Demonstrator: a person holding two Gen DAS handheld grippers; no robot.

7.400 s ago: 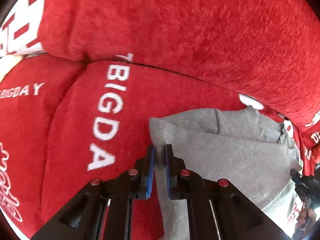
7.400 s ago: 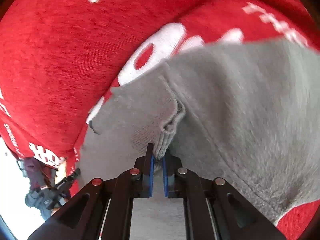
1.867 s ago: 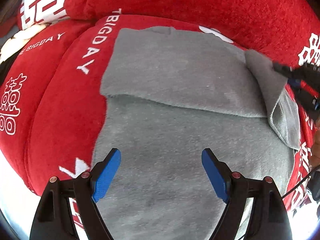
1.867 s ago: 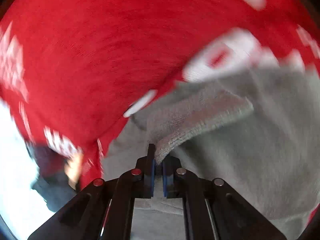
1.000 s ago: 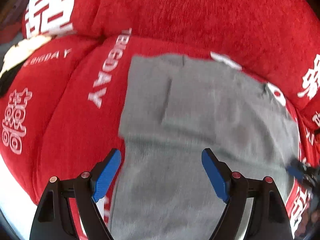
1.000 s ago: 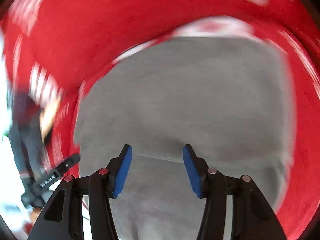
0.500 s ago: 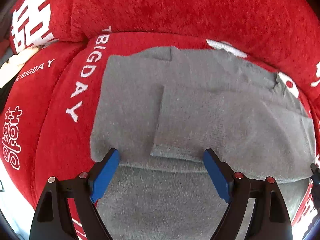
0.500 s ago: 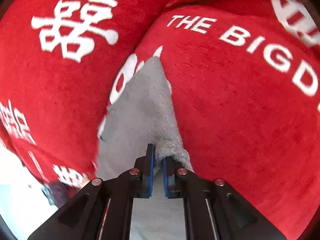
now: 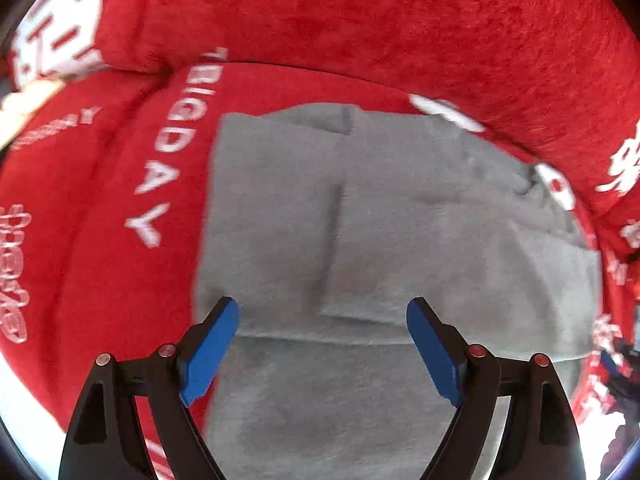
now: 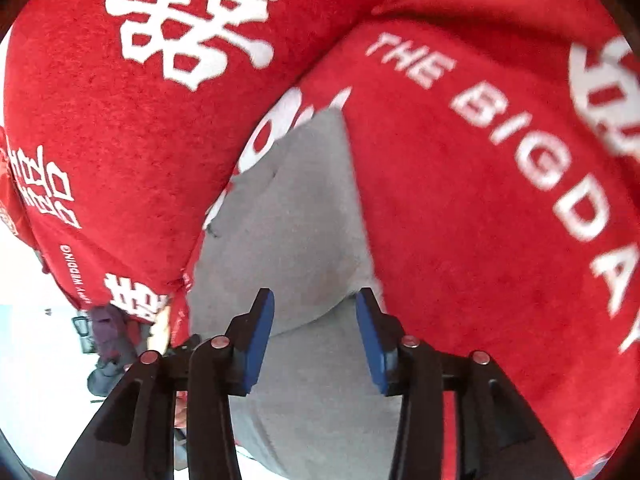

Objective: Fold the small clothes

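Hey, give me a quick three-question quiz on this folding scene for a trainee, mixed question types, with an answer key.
1. True or false: the left gripper is clamped on the grey garment.
2. Multiple choice: the grey garment lies on (A) a wooden table, (B) a red cover with white lettering, (C) a blue mat.
3. Short answer: is anything pinched between the pads of the right gripper?

Key
1. False: it is open above the cloth.
2. B
3. No: its jaws have just been opening, and the garment lies free beneath them.
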